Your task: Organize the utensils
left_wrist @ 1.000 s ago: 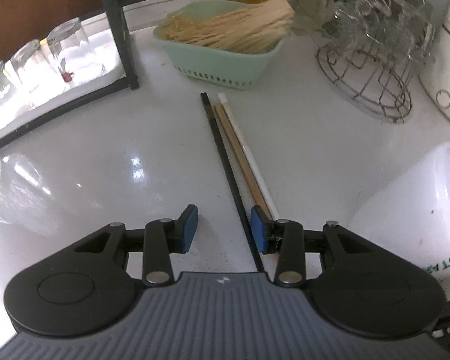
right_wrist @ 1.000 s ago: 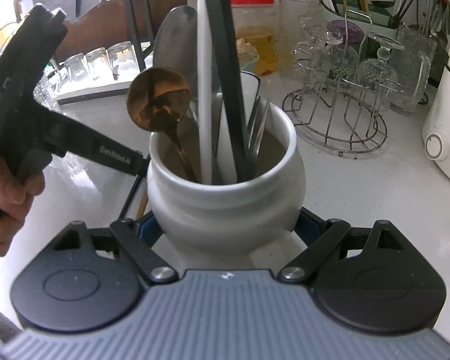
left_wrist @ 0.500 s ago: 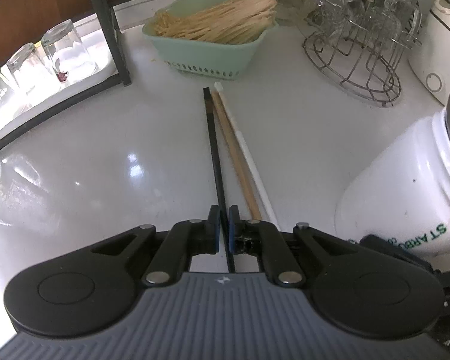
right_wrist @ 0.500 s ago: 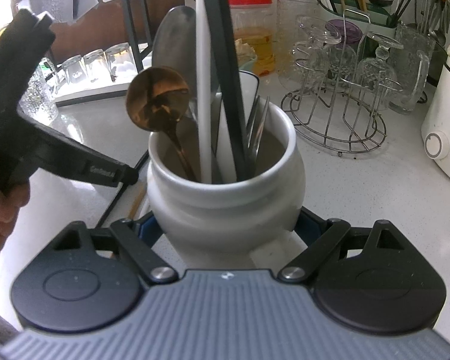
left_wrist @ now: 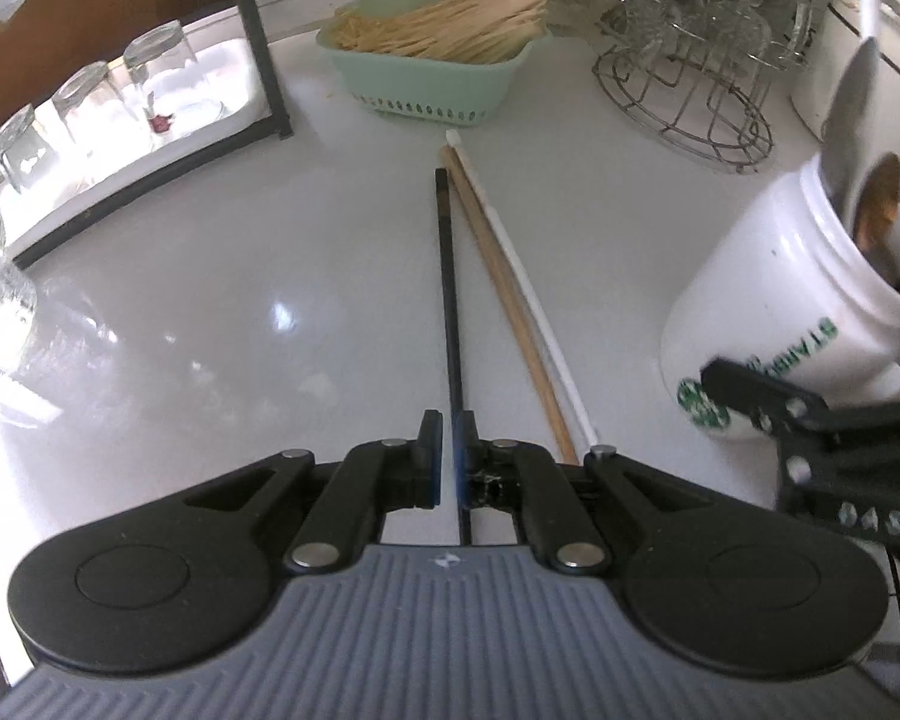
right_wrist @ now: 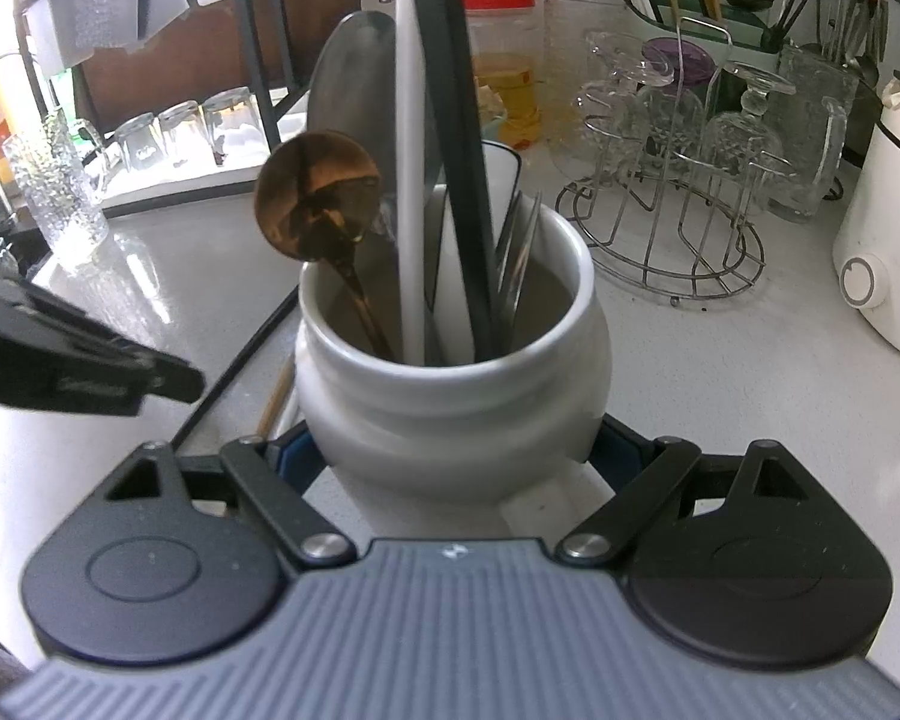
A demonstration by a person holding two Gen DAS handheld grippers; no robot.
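We clamp our left gripper (left_wrist: 447, 456) jaws on the thin, stiff, slippery black chopstick's (left_wrist: 448, 300) near end, pointing twelve o'clock across the tabletop (left_wrist: 210, 312), while our right gripper (right_wrist: 450, 456) jaws grip the heavy white jar (right_wrist: 450, 384).

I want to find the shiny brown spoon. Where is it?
In the right wrist view, the spoon stands bowl-up on the left inside the white jar, beside a white stick. The right tool holds that jar.

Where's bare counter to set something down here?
Widest bare patch: left of the black chopstick, up to the glass tray. Smaller one between white jar and white appliance. Crowded around the wire glass rack and green basket.
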